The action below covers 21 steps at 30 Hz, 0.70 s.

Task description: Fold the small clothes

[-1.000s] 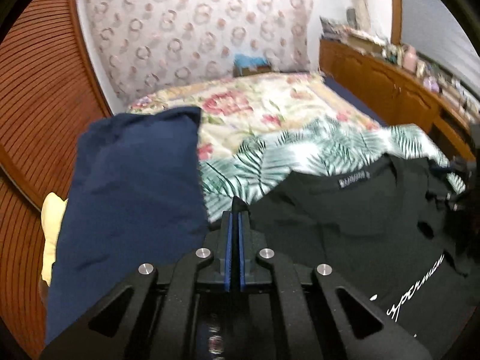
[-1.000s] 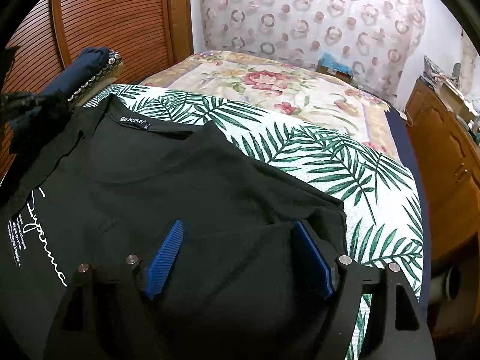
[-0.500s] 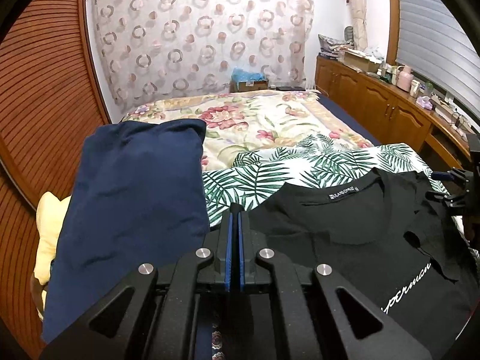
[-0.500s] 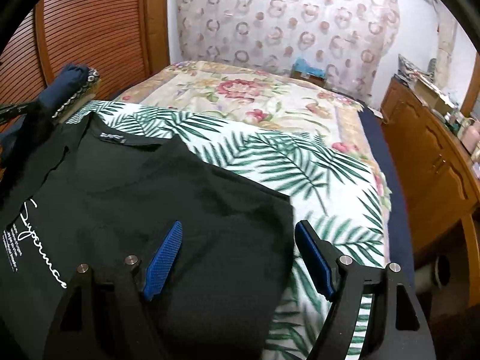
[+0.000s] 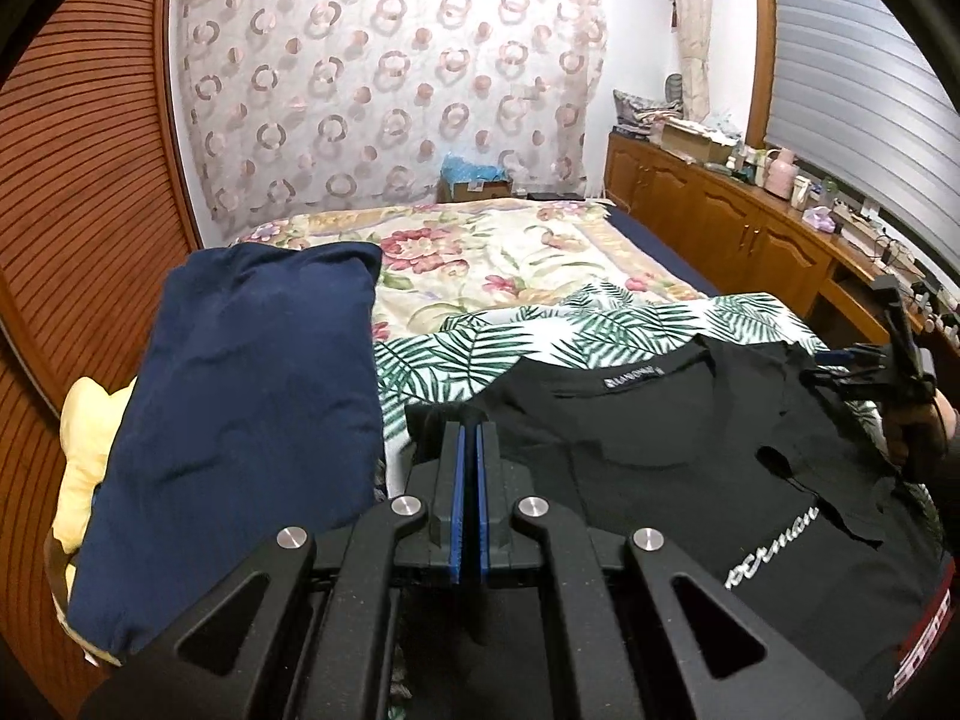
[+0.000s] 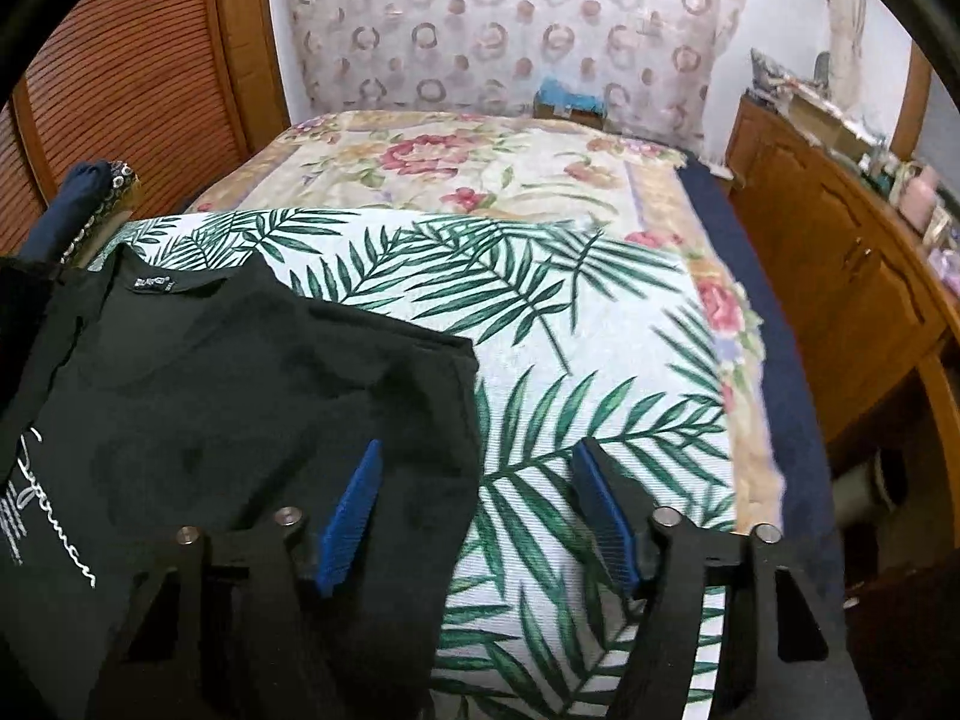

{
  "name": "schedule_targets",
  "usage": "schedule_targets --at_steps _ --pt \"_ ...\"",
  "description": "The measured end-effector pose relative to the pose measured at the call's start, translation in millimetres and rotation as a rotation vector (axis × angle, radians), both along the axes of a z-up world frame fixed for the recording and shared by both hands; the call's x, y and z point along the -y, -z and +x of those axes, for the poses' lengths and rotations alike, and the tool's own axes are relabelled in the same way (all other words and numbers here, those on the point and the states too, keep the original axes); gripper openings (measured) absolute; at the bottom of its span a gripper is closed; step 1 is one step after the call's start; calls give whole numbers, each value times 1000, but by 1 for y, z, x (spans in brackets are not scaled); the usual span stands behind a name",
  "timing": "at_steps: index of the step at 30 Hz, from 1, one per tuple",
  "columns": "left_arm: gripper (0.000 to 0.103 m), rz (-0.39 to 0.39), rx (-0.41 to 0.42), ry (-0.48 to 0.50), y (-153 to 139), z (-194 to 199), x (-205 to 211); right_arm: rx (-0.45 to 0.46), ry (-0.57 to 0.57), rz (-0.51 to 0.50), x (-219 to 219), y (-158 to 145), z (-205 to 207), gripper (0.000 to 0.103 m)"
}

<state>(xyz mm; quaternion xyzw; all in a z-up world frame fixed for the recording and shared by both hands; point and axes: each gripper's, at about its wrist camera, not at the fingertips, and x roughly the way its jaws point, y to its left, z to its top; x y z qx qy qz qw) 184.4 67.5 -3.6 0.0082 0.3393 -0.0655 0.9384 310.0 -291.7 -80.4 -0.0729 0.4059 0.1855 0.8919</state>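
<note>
A black T-shirt (image 5: 690, 456) with white script print lies on a palm-leaf sheet (image 5: 456, 354) on the bed; it also shows in the right wrist view (image 6: 252, 396). My left gripper (image 5: 470, 438) is shut at the shirt's left edge, its blue pads pressed together; whether cloth is pinched between them is hidden. My right gripper (image 6: 474, 468) is open above the shirt's right edge, one blue pad over the black cloth, the other over the sheet (image 6: 540, 312). It also shows at the right edge of the left wrist view (image 5: 864, 366).
A navy pillow (image 5: 240, 420) lies left of the shirt, over something yellow (image 5: 84, 438). A floral bedspread (image 6: 468, 162) covers the far bed. Wooden cabinets (image 5: 750, 228) with clutter line the right side. A slatted wooden wall (image 5: 78, 180) stands on the left.
Both grippers have pulled back and up. The shirt's right sleeve side now lies folded inward, and the right gripper has shifted right off the shirt body to its edge.
</note>
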Motion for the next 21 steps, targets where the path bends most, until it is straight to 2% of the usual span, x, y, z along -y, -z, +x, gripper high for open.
schedule_targets --at_steps 2,4,5,7,10,16,21 --pt "4 -2 3 7 0 -7 2 2 -15 0 -4 -2 -1 55" --pt "4 -6 8 10 -1 -14 3 1 -40 15 -5 -3 -3 32" --pt "4 -10 14 11 -3 -18 3 -2 -55 18 -5 -3 -5 27" --pt "4 -15 28 14 -7 -25 4 5 -61 -11 -8 -4 -9 7" --pt "4 -21 61 19 -18 -38 5 45 -50 -29 -10 -13 -17 6" --pt "4 -19 111 27 -32 -64 4 158 -50 13 -6 -51 -52 5" --pt "4 -17 83 48 -25 -59 9 186 -74 -25 -14 -58 -73 5"
